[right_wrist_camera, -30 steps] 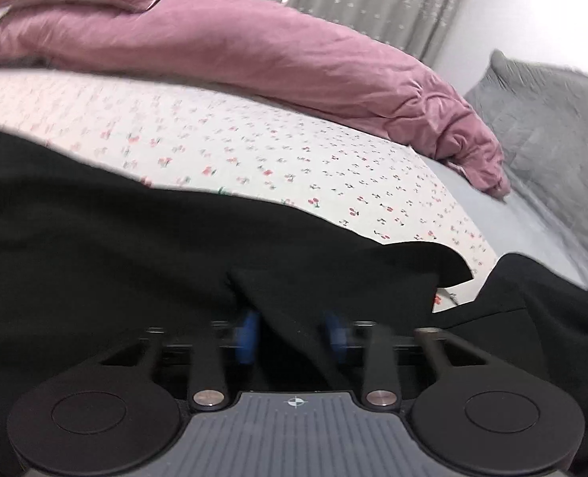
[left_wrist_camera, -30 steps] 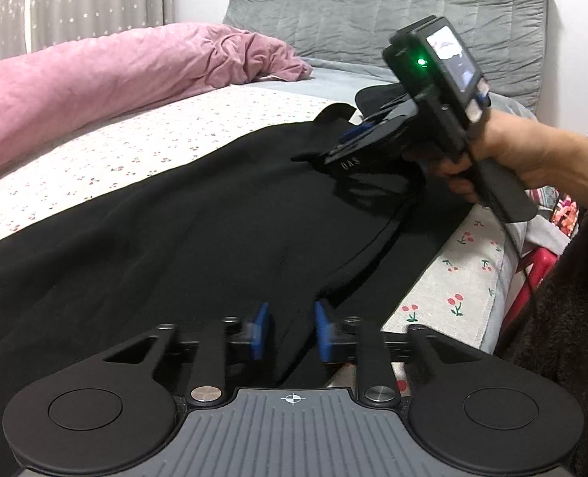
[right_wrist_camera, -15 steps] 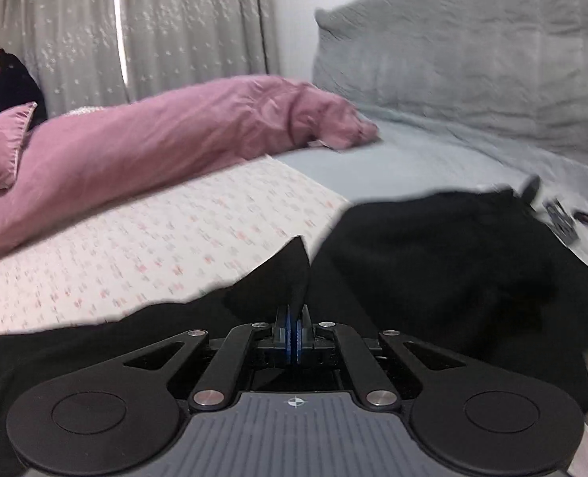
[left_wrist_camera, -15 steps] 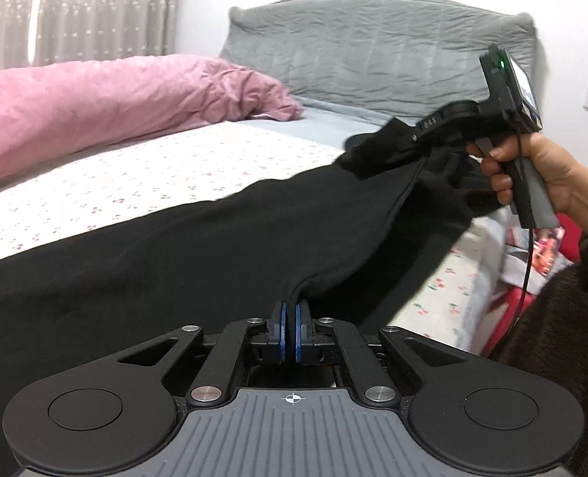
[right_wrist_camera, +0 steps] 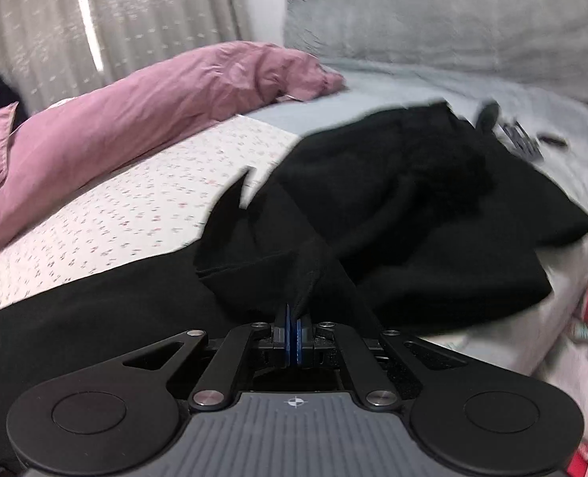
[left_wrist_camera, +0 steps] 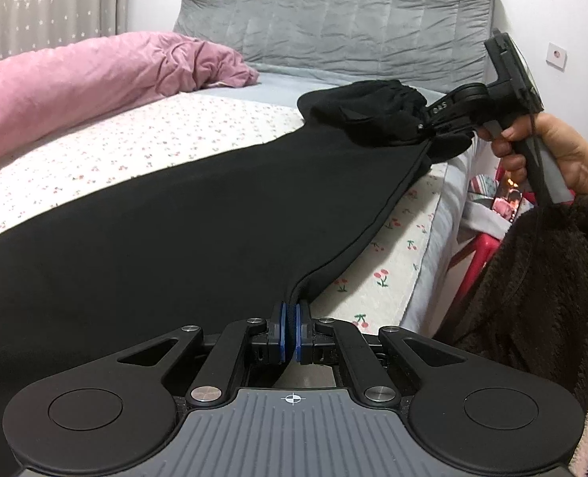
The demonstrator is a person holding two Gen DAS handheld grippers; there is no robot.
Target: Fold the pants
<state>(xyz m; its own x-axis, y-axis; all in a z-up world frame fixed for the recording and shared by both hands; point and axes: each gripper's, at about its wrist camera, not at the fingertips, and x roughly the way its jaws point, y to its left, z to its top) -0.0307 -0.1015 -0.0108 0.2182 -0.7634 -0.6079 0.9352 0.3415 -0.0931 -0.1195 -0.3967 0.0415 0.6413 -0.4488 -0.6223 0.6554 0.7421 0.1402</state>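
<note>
Black pants (left_wrist_camera: pixel 198 214) lie stretched along the near side of a bed. My left gripper (left_wrist_camera: pixel 291 332) is shut on the pants' near edge, which runs taut toward the far end. My right gripper (left_wrist_camera: pixel 423 129) shows in the left wrist view at upper right, shut on the bunched waistband end. In the blurred right wrist view the right gripper (right_wrist_camera: pixel 293 336) pinches a gathered fold of the black pants (right_wrist_camera: pixel 393 214).
The bed has a cherry-print sheet (left_wrist_camera: pixel 143 147), a pink duvet (left_wrist_camera: pixel 75 79) along the far side and a grey padded headboard (left_wrist_camera: pixel 353 16). The bed's edge (left_wrist_camera: pixel 425 254) drops off at right, beside a red stool (left_wrist_camera: pixel 476 254). Small dark items (right_wrist_camera: pixel 520 139) lie near the headboard.
Both grippers went from open to shut on the pants. The right gripper then pulled the waistband end away to the right, and the near edge is now stretched taut between the two.
</note>
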